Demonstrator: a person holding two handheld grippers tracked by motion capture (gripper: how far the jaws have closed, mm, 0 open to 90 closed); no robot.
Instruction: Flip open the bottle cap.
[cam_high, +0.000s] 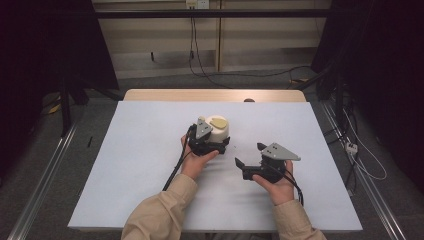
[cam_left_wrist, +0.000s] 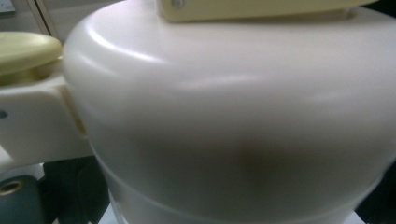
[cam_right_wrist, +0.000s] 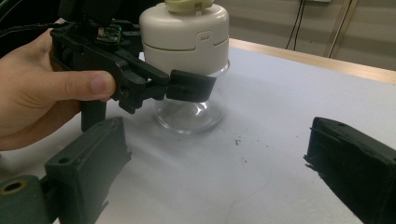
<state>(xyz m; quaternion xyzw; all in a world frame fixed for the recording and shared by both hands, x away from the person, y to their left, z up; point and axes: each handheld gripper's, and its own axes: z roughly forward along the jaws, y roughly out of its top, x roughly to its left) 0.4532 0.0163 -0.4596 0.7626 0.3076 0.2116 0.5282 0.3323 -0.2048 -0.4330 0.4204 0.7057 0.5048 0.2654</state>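
Centre-left of the high view, the left gripper clamps the jar, its jaws closed on the clear base below the white lid. Lower right, the right gripper waits with jaws wide, empty. The steadying grip looks set; next the right gripper should reach up-left for the lid.
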